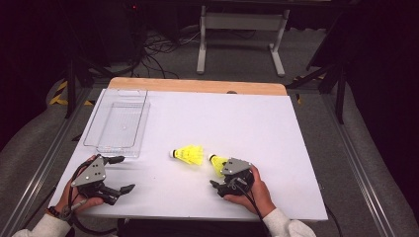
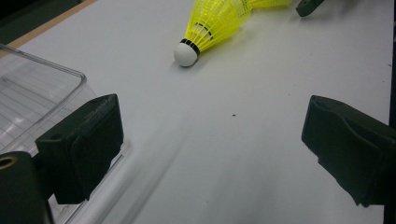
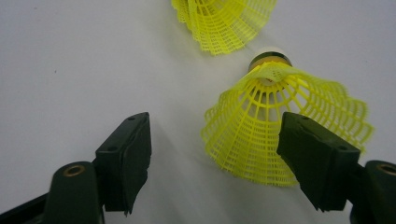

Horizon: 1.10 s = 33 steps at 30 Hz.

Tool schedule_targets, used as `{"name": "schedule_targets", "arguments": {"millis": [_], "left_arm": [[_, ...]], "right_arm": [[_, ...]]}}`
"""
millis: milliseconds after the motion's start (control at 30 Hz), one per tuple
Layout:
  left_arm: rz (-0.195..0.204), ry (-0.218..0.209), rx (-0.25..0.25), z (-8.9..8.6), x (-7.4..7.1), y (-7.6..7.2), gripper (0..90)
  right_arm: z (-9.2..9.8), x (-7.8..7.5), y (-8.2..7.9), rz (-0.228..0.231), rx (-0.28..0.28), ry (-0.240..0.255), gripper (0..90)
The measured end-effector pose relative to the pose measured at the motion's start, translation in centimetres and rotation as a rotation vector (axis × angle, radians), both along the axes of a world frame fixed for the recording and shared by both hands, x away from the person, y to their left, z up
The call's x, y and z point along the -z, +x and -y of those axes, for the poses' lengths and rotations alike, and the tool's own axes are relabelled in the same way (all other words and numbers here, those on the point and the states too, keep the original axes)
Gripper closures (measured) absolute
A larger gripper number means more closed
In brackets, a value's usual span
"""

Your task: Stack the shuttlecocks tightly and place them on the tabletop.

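Two yellow shuttlecocks lie on the white board. One shuttlecock point(image 1: 188, 154) point(image 2: 215, 21) rests on its side, its white cork pointing left. The second shuttlecock point(image 1: 216, 163) point(image 3: 252, 126) lies just right of it, cork pointing away from me. My right gripper point(image 1: 217, 175) point(image 3: 215, 123) is open around its mesh skirt. The skirt sits close to the right-hand jaw, and a clear gap separates it from the other jaw. The first shuttlecock's skirt point(image 3: 224, 21) lies just beyond. My left gripper point(image 1: 125, 173) point(image 2: 212, 105) stands open and holds nothing, near the table's front left.
A clear plastic tray point(image 1: 114, 148) point(image 2: 28, 93) stands empty at the left of the white board point(image 1: 237, 113), its near corner right beside my left gripper's jaw. A wooden strip point(image 1: 197, 85) runs along the far edge. Cables and a table frame lie on the floor beyond.
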<state>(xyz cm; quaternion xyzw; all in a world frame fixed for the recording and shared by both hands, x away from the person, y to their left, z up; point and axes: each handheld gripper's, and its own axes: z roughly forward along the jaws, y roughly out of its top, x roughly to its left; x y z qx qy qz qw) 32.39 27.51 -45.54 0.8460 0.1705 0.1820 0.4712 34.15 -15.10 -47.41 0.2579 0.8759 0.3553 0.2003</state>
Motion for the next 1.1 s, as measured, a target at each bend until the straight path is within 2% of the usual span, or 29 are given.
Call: {"name": "schedule_targets", "arguments": {"millis": [33, 133, 200, 367, 400, 500, 600, 733, 1100], "left_arm": [[0.0, 0.001, 0.0, 0.0, 0.0, 0.0, 6.5], [-0.002, 0.001, -0.001, 0.0, 0.0, 0.0, 6.5], [-0.003, 0.001, -0.002, 0.0, 0.0, 0.0, 6.5], [-0.003, 0.002, -0.002, 0.0, 0.0, 0.0, 6.5], [-0.003, 0.003, -0.003, 0.0, 0.0, 0.0, 6.5], [-0.004, 0.004, -0.003, 0.1, 0.1, 0.0, 6.5], [-0.002, 0.003, -0.002, 0.1, 0.0, 0.0, 6.5], [-0.004, 0.0, -0.002, 0.1, 0.0, 0.0, 6.5], [-0.01, 0.001, -0.002, 0.1, 0.1, 0.1, 6.6]], "right_arm": [[0.0, 0.0, 0.0, 0.0, 0.0, 0.0, 30.0], [-0.2, 0.0, 0.2, 0.004, 0.018, 0.018, 40.8], [-0.5, 0.0, 0.2, 0.017, 0.033, 0.013, 46.7], [-0.4, -0.1, 0.5, 0.031, 0.032, 0.01, 74.8], [-0.4, -0.1, 0.5, 0.031, 0.032, 0.01, 74.8], [0.0, -0.4, 0.5, 0.044, 0.034, 0.004, 87.4], [0.5, -0.6, 0.7, 0.042, 0.028, 0.015, 89.7], [0.8, -0.9, 0.8, 0.068, 0.019, 0.007, 90.0], [1.0, -2.2, 1.1, 0.086, -0.044, 0.067, 90.0]]}}
